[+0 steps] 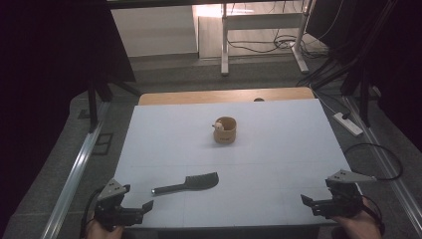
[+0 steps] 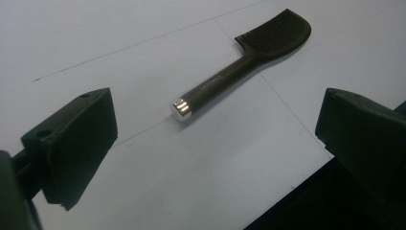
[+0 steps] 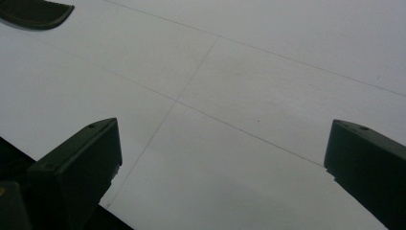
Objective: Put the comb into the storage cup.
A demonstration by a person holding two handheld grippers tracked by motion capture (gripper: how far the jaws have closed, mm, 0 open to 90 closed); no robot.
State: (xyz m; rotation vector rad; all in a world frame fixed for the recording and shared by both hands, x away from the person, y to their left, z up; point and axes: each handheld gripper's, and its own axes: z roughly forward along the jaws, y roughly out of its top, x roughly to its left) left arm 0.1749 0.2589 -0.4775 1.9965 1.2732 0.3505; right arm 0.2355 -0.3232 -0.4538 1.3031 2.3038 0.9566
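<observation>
Pale item (image 1: 218,126) in cup (image 1: 226,133) too small to identify.

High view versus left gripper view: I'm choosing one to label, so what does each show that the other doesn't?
Only the high view has the wooden cup mid-table, the right gripper and the floor beyond. Only the left gripper view gives the comb's silver end cap and lettering on its handle. Both share the dark comb lying flat on the white table and the left gripper, its fingers open and empty.
</observation>
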